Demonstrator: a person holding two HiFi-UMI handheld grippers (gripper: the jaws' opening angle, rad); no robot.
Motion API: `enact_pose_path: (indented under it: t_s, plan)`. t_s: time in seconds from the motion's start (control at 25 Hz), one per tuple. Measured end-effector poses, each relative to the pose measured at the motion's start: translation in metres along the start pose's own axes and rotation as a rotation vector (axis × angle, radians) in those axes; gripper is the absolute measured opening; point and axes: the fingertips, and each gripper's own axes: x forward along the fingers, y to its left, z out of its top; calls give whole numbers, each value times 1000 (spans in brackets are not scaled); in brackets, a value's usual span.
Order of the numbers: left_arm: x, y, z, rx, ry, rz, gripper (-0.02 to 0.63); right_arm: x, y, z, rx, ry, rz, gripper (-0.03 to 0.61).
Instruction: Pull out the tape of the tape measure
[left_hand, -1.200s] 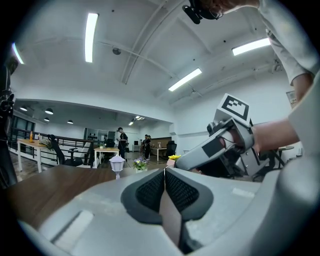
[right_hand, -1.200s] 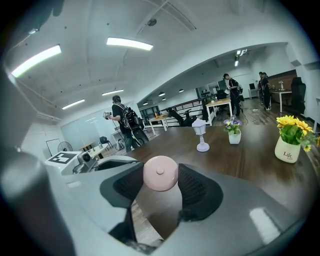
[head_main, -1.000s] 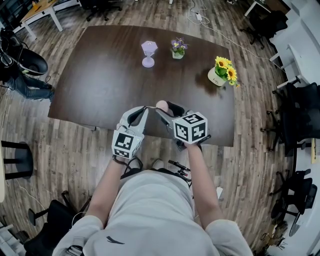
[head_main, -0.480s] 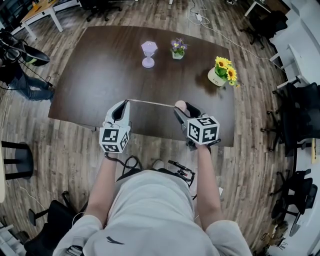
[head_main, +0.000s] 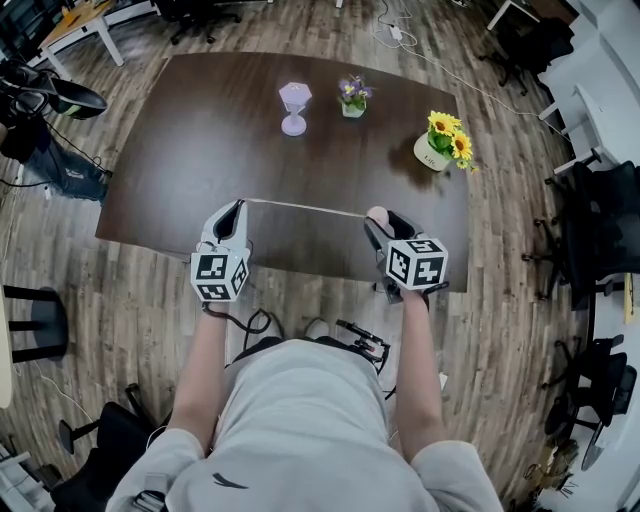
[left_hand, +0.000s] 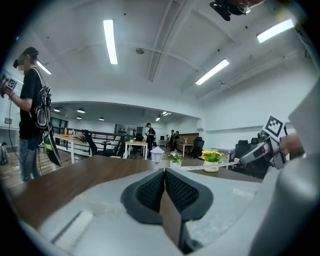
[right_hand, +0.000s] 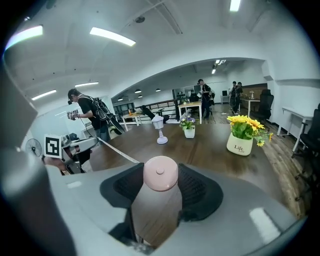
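- Above dark wooden table's (head_main: 200, 130) near edge: round pink tape measure (right_hand: 160, 173), gripped in right claw's (head_main: 383, 220) wide-set jaws.
- Tip of thin pale tape (head_main: 305, 207) pinched in closed left claw (head_main: 238, 206).
- Pulled well out; likely little left.

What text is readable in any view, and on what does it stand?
"Life": on the white sunflower pot, in the right gripper view.
The smaller line under "Life" is too small to read.
The markings on the tape are too small to read.
The pink tape measure shows no print on the face in view.
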Motion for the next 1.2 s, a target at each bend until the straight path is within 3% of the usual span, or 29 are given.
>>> enact_pose_path:
  t_s: [0.48, 0.88, 1.0, 1.08, 1.2]
  plan:
    - [5, 6, -23, -24, 33, 38, 12, 11, -12, -15, -10, 52, -26, 216]
    - [6, -5, -22, -15, 20, 28, 14, 18, -29, -23, -13, 84, -160, 216]
    - [5, 6, -23, -60, 13, 64, 12, 14, -40, -22, -9, 76, -212, 216]
    - [4, 14, -22, -74, 15, 73, 12, 11, -42, -20, 2, 61, -197, 215]
    - [9, 17, -17, -31, 16, 61, 12, 12, -40, -20, 0, 59, -164, 216]
